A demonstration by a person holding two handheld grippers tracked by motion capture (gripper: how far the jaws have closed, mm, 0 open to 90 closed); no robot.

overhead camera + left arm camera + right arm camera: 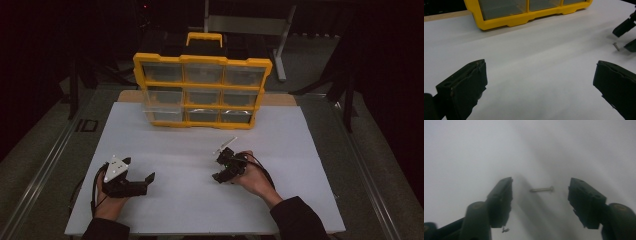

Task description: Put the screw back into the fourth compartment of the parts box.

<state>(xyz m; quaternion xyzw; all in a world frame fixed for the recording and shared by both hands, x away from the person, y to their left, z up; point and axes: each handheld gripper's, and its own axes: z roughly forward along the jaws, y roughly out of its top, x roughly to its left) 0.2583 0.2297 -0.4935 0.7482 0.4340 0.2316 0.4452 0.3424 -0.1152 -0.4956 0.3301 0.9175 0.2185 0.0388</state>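
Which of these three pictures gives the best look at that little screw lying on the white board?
The right gripper view: the screw lies large and close between the right gripper's open jaws, untouched. The left gripper view shows the screw tiny at the far right edge. From the high view it is too small to make out.

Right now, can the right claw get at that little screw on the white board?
Probably yes. The screw lies flat on the white board between the open jaws of the right claw, with nothing in between and neither jaw touching it.
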